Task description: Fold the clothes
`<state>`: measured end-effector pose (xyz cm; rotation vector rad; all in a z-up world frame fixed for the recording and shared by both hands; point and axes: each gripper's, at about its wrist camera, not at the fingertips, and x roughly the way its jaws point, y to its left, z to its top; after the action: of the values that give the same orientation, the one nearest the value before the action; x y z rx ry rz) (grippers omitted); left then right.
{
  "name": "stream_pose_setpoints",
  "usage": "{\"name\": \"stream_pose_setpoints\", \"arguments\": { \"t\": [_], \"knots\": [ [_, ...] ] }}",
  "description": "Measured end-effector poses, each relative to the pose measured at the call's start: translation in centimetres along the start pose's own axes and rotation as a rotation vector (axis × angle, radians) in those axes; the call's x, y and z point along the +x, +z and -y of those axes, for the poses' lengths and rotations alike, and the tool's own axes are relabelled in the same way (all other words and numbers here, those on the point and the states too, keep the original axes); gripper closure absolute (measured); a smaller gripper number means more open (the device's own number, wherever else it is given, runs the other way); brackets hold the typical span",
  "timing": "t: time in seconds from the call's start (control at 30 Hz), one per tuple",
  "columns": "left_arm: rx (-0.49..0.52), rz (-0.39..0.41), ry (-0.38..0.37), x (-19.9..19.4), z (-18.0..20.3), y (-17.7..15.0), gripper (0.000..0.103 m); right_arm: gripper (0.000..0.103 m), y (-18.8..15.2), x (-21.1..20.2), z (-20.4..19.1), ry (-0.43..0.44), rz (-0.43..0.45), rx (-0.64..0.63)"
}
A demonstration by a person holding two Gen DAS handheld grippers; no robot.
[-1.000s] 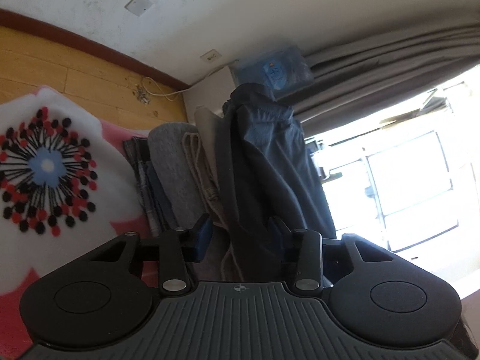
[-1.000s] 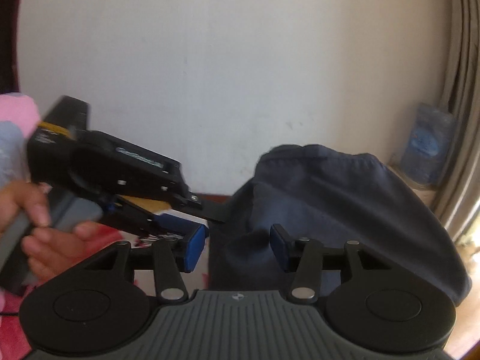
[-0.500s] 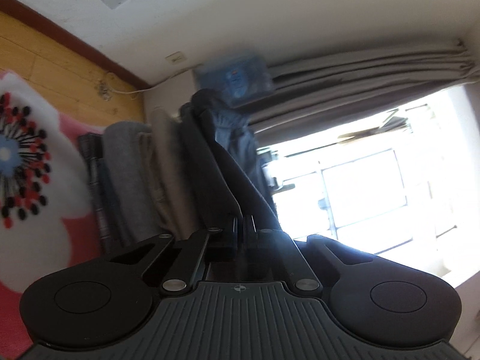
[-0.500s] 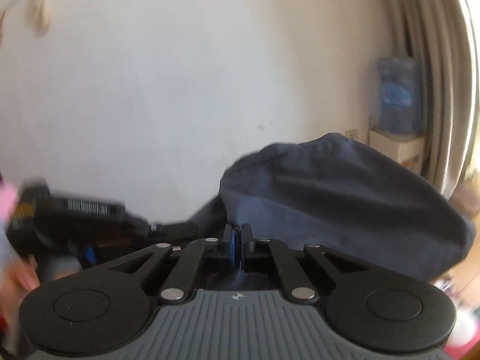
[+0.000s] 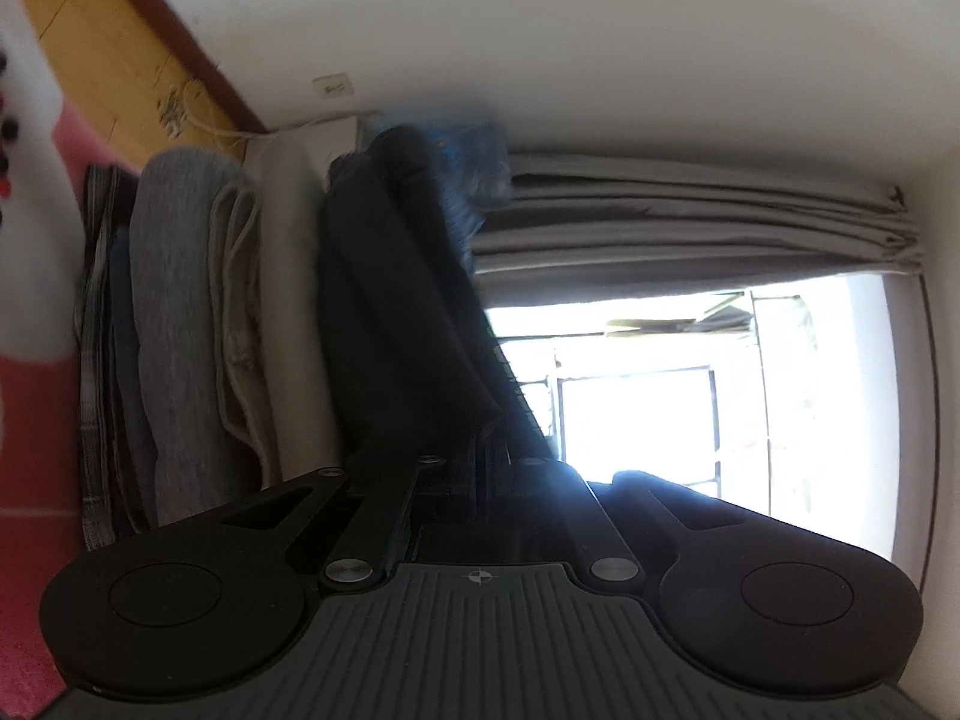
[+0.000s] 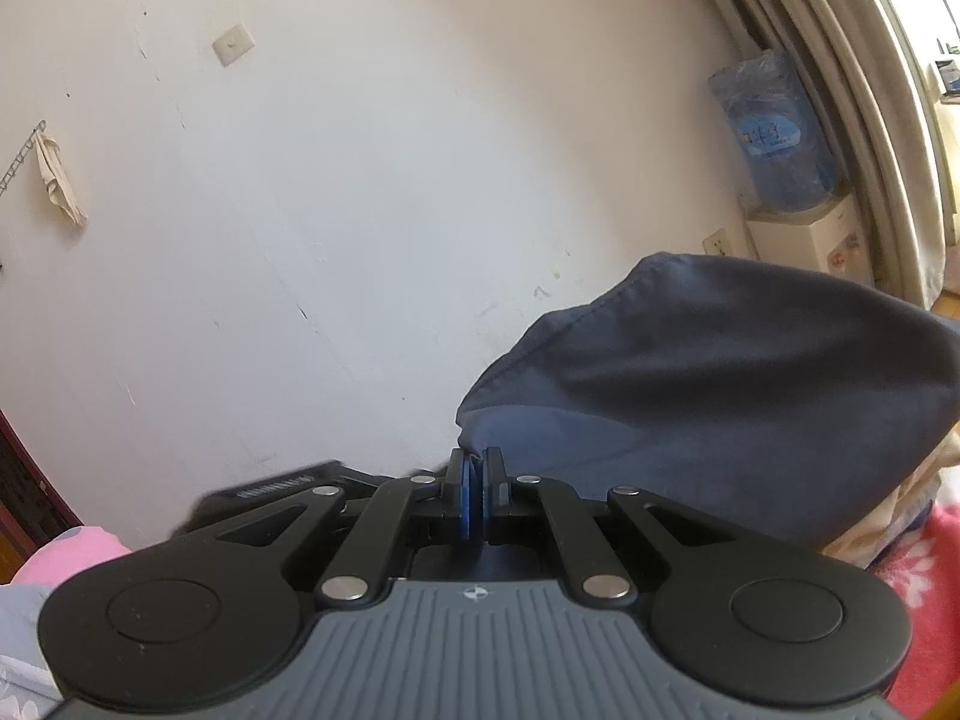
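The navy garment (image 6: 750,396) now hangs lifted off the bed, beside the stack of folded clothes (image 5: 180,324) at the bed's far edge, where a second ago it sat between my open jaws. Both tongs have snapped closed on its cloth: the right gripper (image 6: 478,495) pinches a hem corner, the left gripper (image 5: 474,474) is buried in dark fabric. I judge both grips good enough to start the fold.
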<state>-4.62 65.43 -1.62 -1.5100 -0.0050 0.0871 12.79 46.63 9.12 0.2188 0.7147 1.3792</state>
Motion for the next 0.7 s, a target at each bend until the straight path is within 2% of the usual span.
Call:
{"name": "stream_pose_setpoints", "arguments": {
  "t": [0.17, 0.27, 0.4, 0.57, 0.7],
  "knots": [
    [0.001, -0.071, 0.076, 1.4, -0.4, 0.3, 0.101, 0.098, 0.0, 0.5, -0.5, 0.008, -0.046, -0.093],
    [-0.037, -0.089, 0.079, 1.5, -0.7, 0.9, 0.094, 0.097, 0.0, 1.1, -1.2, 0.011, -0.078, -0.190],
    [-0.093, -0.098, 0.080, 1.4, -1.3, 1.5, 0.089, 0.095, -0.1, 2.5, -2.4, -0.008, -0.183, -0.319],
    [-0.149, -0.075, 0.103, 0.3, -1.6, 2.5, 0.083, 0.094, -1.2, 4.4, -3.3, -0.070, -0.290, -0.465],
    [-0.165, -0.012, 0.109, -1.8, -1.4, 3.7, 0.070, 0.094, -1.1, 5.1, -3.2, -0.076, -0.322, -0.499]
  ]
}}
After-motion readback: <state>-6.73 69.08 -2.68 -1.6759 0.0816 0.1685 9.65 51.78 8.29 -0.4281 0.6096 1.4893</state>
